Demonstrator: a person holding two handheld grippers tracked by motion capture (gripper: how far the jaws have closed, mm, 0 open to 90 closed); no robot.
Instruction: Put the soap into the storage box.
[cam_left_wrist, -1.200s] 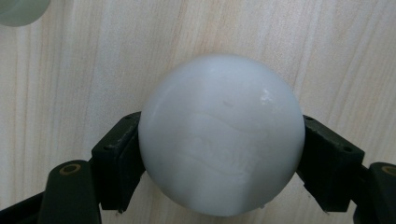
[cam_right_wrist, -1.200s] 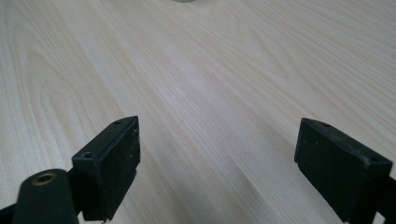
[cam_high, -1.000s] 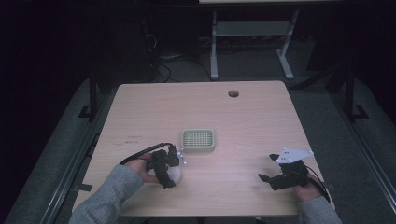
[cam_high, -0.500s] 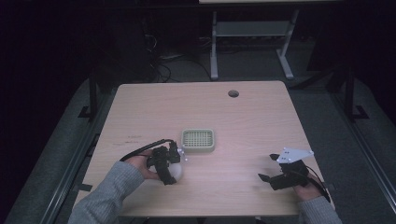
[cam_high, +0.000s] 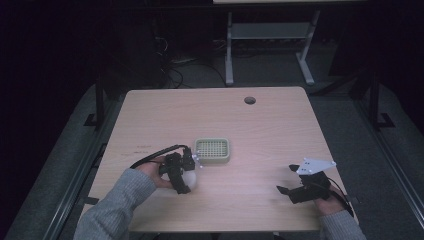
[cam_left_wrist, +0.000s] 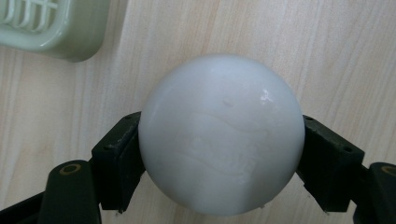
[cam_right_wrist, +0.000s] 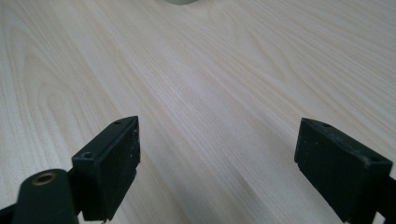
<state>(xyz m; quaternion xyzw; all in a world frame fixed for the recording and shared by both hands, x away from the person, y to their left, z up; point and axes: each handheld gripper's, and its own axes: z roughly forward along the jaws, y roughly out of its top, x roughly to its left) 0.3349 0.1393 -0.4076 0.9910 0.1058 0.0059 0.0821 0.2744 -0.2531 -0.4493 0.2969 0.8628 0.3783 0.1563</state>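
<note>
A smooth white ball (cam_left_wrist: 222, 135) sits between the two black jaws of my left gripper (cam_left_wrist: 219, 158), which press on both its sides over the wooden table. In the high view that left gripper (cam_high: 186, 176) is front left of centre, with the ball (cam_high: 190, 178) beneath it. A pale green grid tray (cam_high: 212, 149) lies just beyond it, and its corner (cam_left_wrist: 56, 28) appears at the top left of the left gripper view. My right gripper (cam_high: 287, 180) rests near the front right edge, jaws wide apart, nothing between them (cam_right_wrist: 219, 163).
The light wood table (cam_high: 260, 130) has a round cable hole (cam_high: 249, 100) near its far edge. A metal stand (cam_high: 270, 45) and cables lie on the dark floor beyond the table.
</note>
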